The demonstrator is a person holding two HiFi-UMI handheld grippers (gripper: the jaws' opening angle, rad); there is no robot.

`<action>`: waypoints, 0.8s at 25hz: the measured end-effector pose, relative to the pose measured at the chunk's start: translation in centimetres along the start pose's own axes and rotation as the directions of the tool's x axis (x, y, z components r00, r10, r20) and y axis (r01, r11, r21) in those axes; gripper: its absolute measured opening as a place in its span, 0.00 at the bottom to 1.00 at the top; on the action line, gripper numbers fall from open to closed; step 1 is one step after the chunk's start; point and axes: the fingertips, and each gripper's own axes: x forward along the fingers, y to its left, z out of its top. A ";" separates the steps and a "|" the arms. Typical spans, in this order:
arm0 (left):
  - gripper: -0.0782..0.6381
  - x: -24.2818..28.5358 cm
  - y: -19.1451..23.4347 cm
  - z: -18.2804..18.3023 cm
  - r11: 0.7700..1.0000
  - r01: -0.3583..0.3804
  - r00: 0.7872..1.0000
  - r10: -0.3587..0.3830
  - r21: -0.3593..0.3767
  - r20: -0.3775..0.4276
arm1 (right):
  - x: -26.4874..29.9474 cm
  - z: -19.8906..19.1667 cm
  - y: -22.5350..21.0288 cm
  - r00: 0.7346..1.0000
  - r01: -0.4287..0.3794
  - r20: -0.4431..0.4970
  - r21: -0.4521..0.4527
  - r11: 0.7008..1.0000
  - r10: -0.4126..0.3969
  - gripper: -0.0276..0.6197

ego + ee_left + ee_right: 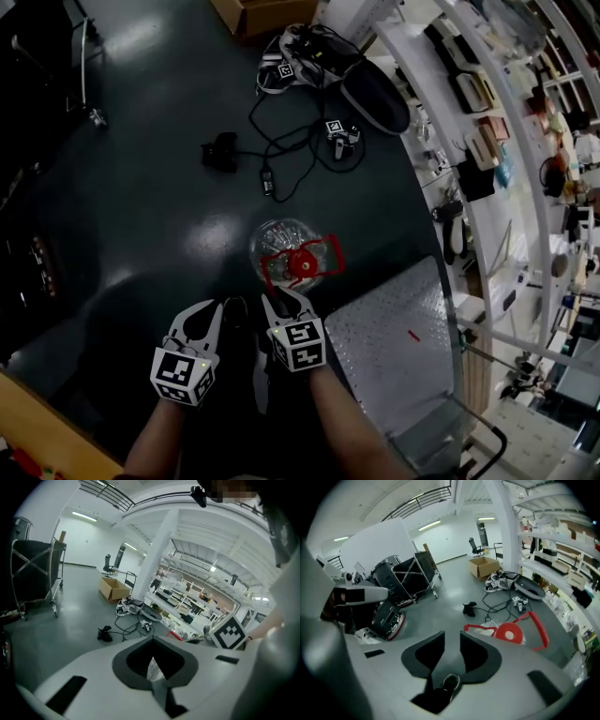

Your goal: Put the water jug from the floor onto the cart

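The left gripper [214,309] hung low over the dark floor [141,187], its jaws pressed together at the tips with nothing pinched. Just right of it, the right gripper [281,300] had its jaws spread a little; only bare floor showed in the gap between them. The water jug [291,253], clear with a red cap and red handle, stood on the floor just beyond the right gripper's tips, not between them. To the right, on the near side, lay the cart [394,347], its ridged metal deck bare, the jug off its far left corner. Farther off, black cables [281,141] sprawled across the floor, and shelves [487,122] lined the right.
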 end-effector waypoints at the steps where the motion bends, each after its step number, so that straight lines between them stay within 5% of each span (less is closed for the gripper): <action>1: 0.12 0.2 0.3 -0.3 1.000 -0.002 1.000 0.002 -0.003 -0.004 | 0.7 -0.3 -0.2 1.000 0.005 -0.020 -0.001 1.000 -0.005 0.17; 20: 0.12 1.7 5.6 -1.9 0.997 -0.066 0.997 0.065 -0.027 -0.040 | 8.0 -3.6 -3.1 0.972 0.104 -0.212 -0.010 0.995 -0.104 0.23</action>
